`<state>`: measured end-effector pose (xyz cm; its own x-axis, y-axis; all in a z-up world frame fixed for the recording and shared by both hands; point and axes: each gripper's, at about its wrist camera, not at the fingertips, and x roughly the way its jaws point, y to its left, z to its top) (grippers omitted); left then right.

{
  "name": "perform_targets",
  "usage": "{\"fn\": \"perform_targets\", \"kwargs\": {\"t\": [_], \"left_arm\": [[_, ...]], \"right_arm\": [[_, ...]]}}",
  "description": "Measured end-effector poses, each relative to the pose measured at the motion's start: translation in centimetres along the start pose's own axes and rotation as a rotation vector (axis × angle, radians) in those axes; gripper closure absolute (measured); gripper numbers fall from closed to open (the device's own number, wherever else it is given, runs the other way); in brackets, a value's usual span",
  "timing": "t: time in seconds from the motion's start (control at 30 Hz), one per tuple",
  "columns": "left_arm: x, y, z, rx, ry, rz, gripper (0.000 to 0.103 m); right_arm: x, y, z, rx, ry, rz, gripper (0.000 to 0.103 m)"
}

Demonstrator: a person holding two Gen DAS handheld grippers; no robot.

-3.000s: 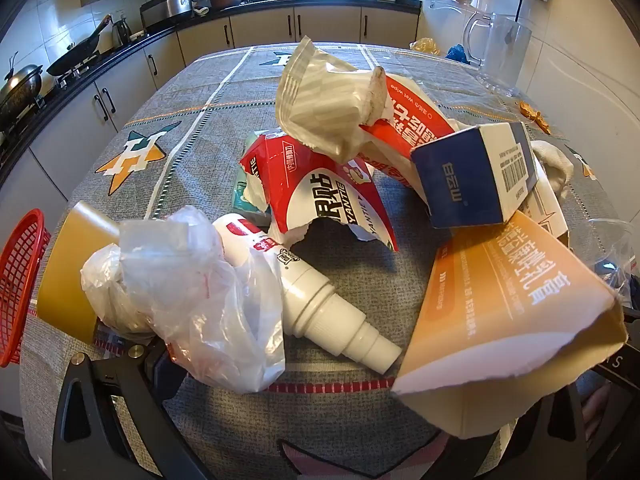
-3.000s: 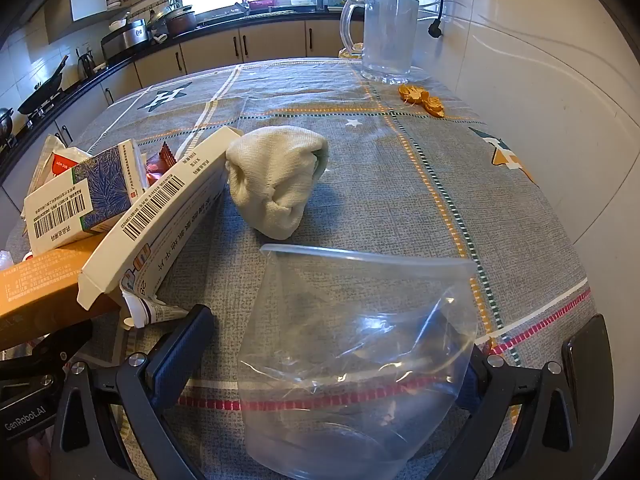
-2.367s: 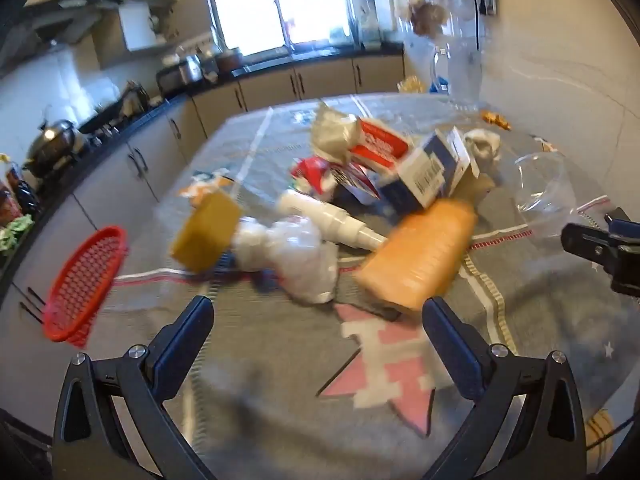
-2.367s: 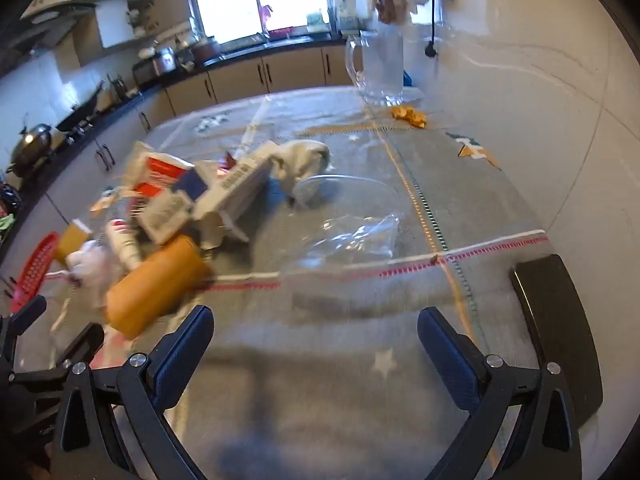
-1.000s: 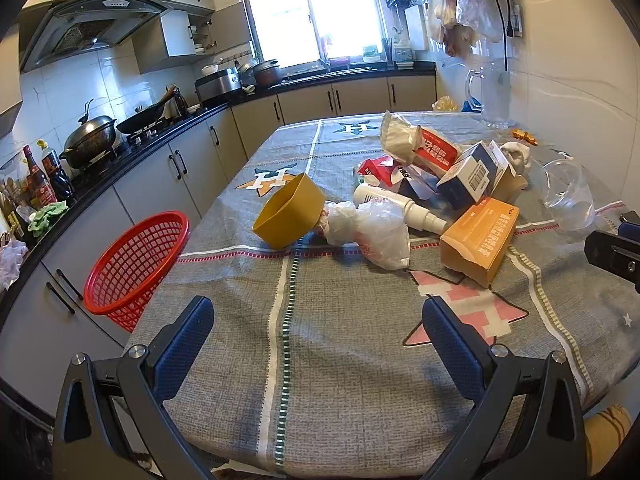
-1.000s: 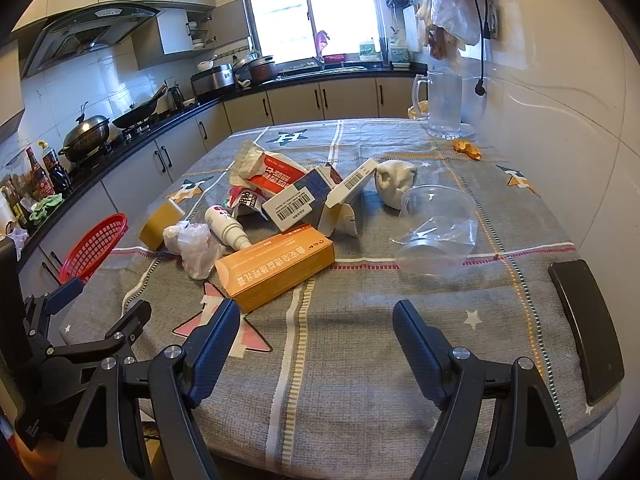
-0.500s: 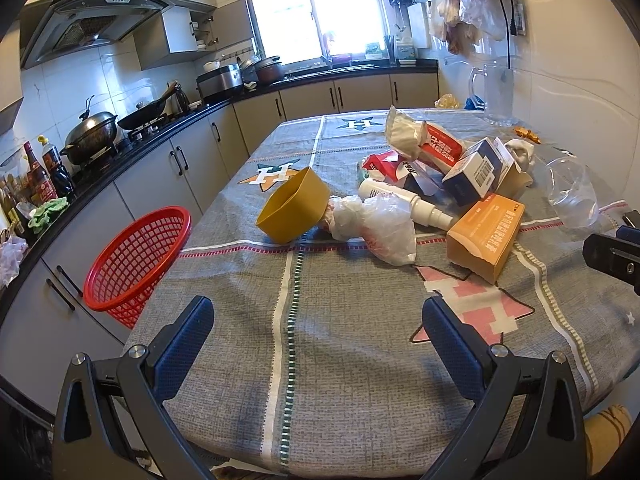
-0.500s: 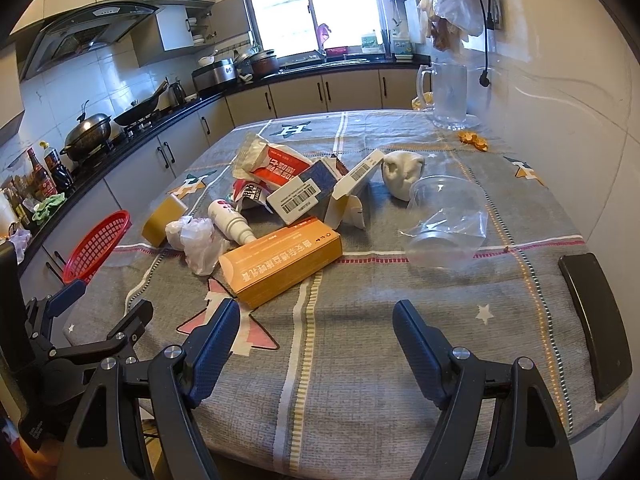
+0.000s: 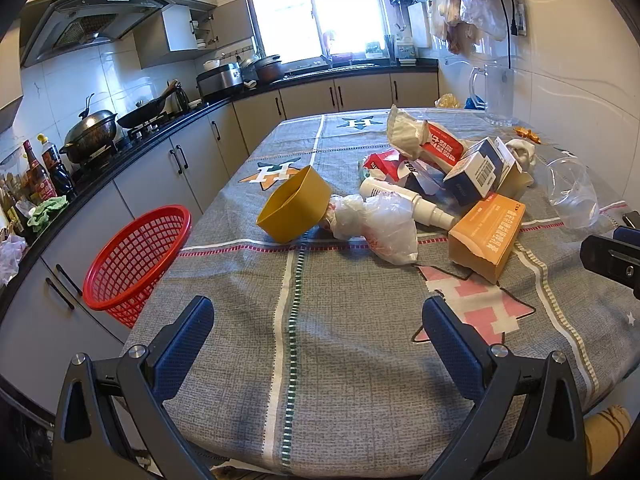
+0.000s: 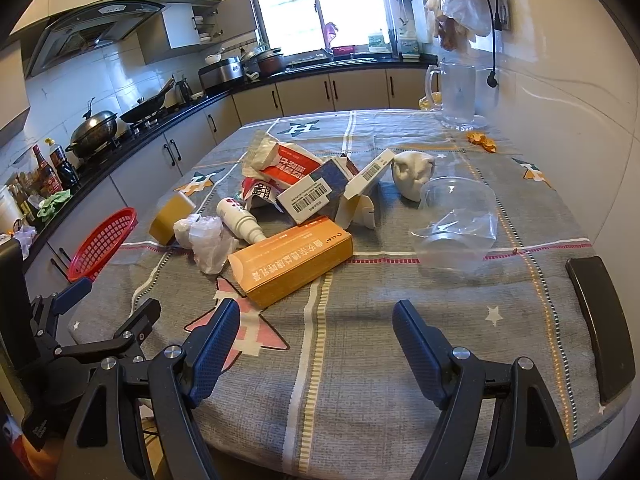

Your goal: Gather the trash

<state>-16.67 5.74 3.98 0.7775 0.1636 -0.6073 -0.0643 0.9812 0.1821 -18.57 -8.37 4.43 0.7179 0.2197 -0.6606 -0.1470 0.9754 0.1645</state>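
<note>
Two grippers are hovering with jaws spread and empty at the near edge of a table (image 9: 340,380) where the trash is lying in one heap.

The left gripper (image 9: 318,332) and right gripper (image 10: 316,330) are both sitting well short of the pile, gripping nothing. In the pile are lying one orange box (image 9: 486,234), one yellow cup (image 9: 294,210) tipped on its side, one white bottle (image 9: 404,200), one crumpled white bag (image 9: 374,226) touching the cup, one blue-and-white box (image 9: 478,170), and one clear cup (image 10: 456,220) apart on the right. A red basket (image 9: 134,260) is hanging just past the table's left edge. Only the right wrist view is showing the white cloth lump (image 10: 412,172) fully, a black flat thing (image 10: 600,324) at the table's right edge, and the left gripper itself; the left wrist view is showing the yellow cup's open mouth. A glass jug (image 10: 458,94) is standing at the far end.
</note>
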Motion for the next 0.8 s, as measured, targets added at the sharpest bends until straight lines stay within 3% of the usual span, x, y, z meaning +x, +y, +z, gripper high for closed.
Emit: {"fn": "perform_targets", "kwargs": {"t": [0.8], "left_arm": [[1.1, 0.6, -0.2, -0.008, 0.022, 0.000, 0.000]], "right_arm": [[1.6, 0.2, 0.3, 0.007, 0.032, 0.025, 0.020]]}}
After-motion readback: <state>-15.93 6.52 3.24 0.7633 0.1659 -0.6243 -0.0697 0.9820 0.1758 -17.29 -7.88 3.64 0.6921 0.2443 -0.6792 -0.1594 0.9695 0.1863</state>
